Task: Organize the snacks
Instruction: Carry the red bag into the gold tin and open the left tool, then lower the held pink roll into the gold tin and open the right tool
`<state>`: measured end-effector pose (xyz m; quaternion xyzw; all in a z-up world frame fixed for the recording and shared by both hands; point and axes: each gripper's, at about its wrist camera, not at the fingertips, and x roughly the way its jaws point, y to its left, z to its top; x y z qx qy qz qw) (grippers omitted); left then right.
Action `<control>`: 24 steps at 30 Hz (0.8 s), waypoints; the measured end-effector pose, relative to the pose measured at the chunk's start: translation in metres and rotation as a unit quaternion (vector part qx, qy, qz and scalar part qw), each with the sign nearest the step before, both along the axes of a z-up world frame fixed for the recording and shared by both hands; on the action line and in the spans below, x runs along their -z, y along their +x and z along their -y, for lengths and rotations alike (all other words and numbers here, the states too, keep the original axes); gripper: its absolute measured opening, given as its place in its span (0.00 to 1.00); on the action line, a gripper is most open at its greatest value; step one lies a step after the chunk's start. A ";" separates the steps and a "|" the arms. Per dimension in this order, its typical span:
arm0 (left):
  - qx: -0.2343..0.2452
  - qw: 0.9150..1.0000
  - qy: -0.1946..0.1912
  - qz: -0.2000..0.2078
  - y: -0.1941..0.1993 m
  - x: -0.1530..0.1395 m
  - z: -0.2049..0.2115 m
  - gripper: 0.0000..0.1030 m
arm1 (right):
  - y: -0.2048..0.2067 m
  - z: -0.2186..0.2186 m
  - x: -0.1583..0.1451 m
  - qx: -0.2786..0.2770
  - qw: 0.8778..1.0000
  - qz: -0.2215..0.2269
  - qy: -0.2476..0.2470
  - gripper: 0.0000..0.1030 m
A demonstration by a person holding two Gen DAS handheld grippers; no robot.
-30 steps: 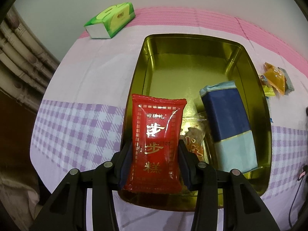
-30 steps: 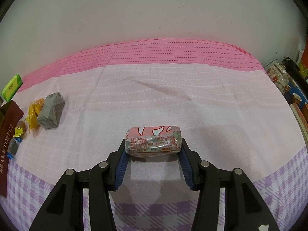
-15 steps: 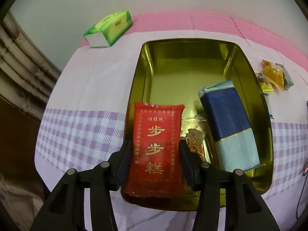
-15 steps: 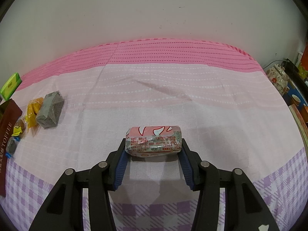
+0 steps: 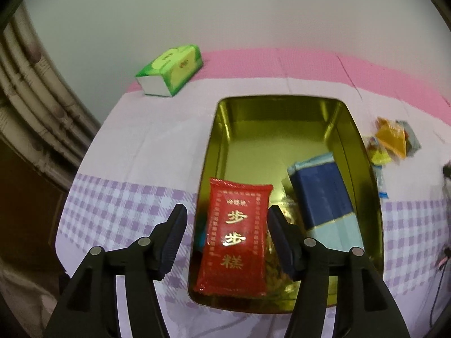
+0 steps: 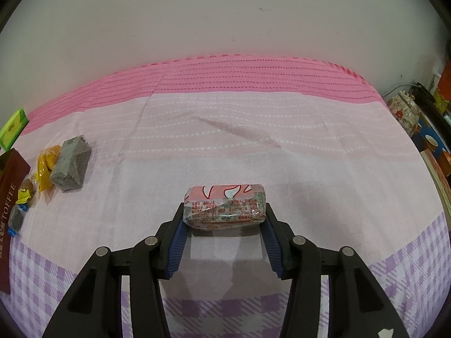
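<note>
The desk [image 6: 253,146] in front of me wears a cloth banded in pink, pale pink and purple check, and it runs back to a plain pale wall [image 6: 225,14]. A green tissue box [image 5: 170,74] sits at the far left corner, with clutter past the cloth's right edge.

My left hand-held gripper [image 5: 227,238] hangs over the near end of the gold tin [image 5: 282,101]. The red snack packet [image 5: 235,238] lies in the tin between its fingers, clear of the left pad and close against the right one; the jaws are opening and grip nothing. A blue-wrapped packet [image 5: 324,194] rests along the tin's right side. Loose sweets [image 5: 391,140] lie on the cloth beyond the tin's right wall.

My right hand-held gripper [image 6: 224,209] is clamped on the pink wrapped snack [image 6: 224,207], pads pressed to both ends, just above the cloth. A grey packet [image 6: 70,169] and a brown toffee box [image 6: 11,197] lie well off to its left.

A second ago the left pads squeezed the red packet and held it up; since then they have spread and it has dropped flat. The right grip has not changed.
</note>
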<state>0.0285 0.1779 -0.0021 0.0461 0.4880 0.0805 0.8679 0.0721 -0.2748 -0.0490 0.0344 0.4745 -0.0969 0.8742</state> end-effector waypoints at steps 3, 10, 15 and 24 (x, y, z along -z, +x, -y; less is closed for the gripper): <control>-0.017 1.000 -0.003 0.006 0.000 -0.002 -0.008 0.61 | 0.001 -0.002 -0.002 0.009 1.000 -0.007 0.001 0.43; -0.056 0.998 -0.007 0.029 -0.005 -0.007 -0.033 0.67 | 0.002 -0.024 -0.022 -0.003 1.000 -0.004 0.019 0.43; -0.078 0.996 -0.014 0.034 -0.008 -0.008 -0.049 0.68 | 0.010 -0.074 -0.054 -0.074 0.997 0.014 0.032 0.43; -0.121 0.991 -0.041 0.042 -0.014 -0.014 -0.074 0.68 | 0.031 -0.196 -0.091 -0.227 0.972 0.028 0.058 0.43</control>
